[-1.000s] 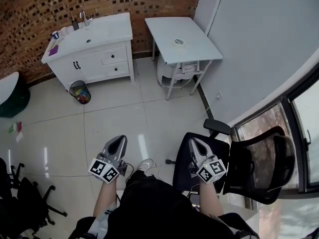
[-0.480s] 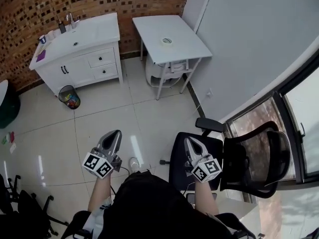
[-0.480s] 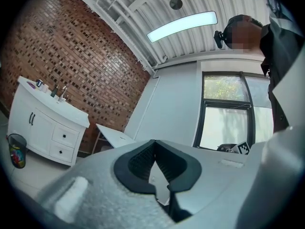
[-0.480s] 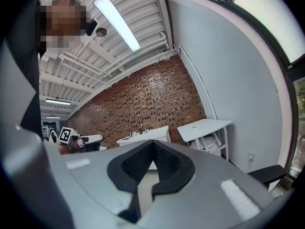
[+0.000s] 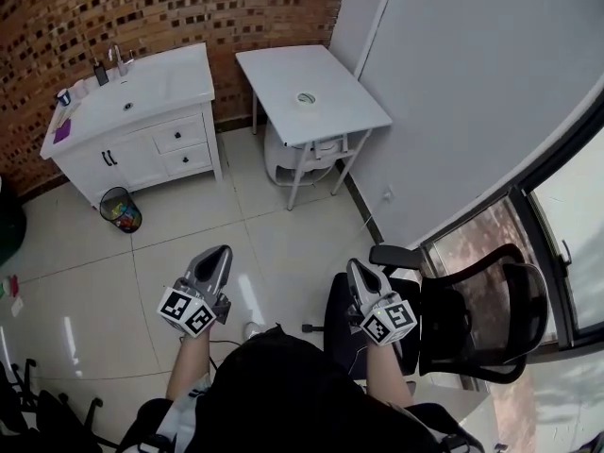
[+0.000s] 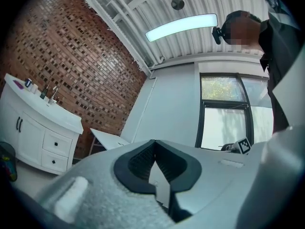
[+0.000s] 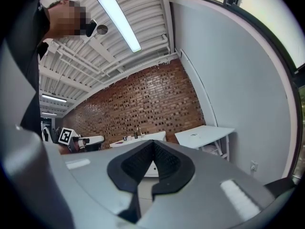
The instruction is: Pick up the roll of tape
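The left hand-held gripper has its jaws pressed together with nothing between them, the dark pads meeting at the tip in its own view. The right hand-held gripper is the same: pads closed on each other and empty. Both are held low in front of the person's body and point roughly level across the room, above the tiled floor. The roll of tape lies flat, well apart from both, on the white table against the grey wall. That is at about 1 o'clock from the left hand-held gripper and 11 o'clock from the right in the head view. Left of the table, at about 10 o'clock, stands a white cabinet with a sink against the brick wall, with a waste bin at its foot. A black office chair stands close by at 3 o'clock. I judge the step in hand to be the approach: nothing is grasped, and the tape is out of reach. The next move probably calls for crossing the floor to the table. One hand-held gripper would then have to spread its jaws, come down over the roll's rim, and close on it before lifting.
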### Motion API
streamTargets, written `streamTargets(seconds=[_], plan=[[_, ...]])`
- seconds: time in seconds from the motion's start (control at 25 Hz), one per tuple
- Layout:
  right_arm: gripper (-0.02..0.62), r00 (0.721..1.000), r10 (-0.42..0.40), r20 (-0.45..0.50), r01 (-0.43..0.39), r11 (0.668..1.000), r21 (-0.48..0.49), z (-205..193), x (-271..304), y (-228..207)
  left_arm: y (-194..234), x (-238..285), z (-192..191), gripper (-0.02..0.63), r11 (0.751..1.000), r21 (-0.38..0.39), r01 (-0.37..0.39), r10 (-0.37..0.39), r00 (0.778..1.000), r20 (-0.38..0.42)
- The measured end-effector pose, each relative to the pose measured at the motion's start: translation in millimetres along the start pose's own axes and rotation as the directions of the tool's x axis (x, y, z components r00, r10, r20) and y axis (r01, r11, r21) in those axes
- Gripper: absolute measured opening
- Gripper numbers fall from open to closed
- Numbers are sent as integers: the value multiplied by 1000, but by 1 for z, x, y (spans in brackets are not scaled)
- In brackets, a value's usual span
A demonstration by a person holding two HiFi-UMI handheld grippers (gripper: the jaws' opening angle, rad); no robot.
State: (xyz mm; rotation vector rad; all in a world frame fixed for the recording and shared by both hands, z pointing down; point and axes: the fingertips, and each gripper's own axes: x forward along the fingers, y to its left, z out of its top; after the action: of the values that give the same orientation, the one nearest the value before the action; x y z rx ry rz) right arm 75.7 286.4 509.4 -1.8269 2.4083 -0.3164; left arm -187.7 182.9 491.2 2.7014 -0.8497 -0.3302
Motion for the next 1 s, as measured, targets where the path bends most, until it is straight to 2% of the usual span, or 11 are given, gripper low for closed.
streamTargets(seconds=[0.12,0.44,0.64,0.76,1.0], plan=[[6,1000,4,-5,-4,1000,24,-4,27,4,19,0,4,2,1000,19,3,-3,1000,-10],[6,995,81,-52,-80,997,20,-12,99,34,85,-24,22,2,996,5,-86,86,996,-12],[6,990,104,-99,-104,995,3,-22,121,42,103,-33,23,2,993,-4,-115,115,993,-10],[6,989,115,-94,-115,993,2,-20,135,46,113,-32,24,2,993,-5,-122,122,992,-9],[6,992,108,-67,-108,994,6,-11,148,32,114,-6,21,2,996,12,-86,86,996,-33]])
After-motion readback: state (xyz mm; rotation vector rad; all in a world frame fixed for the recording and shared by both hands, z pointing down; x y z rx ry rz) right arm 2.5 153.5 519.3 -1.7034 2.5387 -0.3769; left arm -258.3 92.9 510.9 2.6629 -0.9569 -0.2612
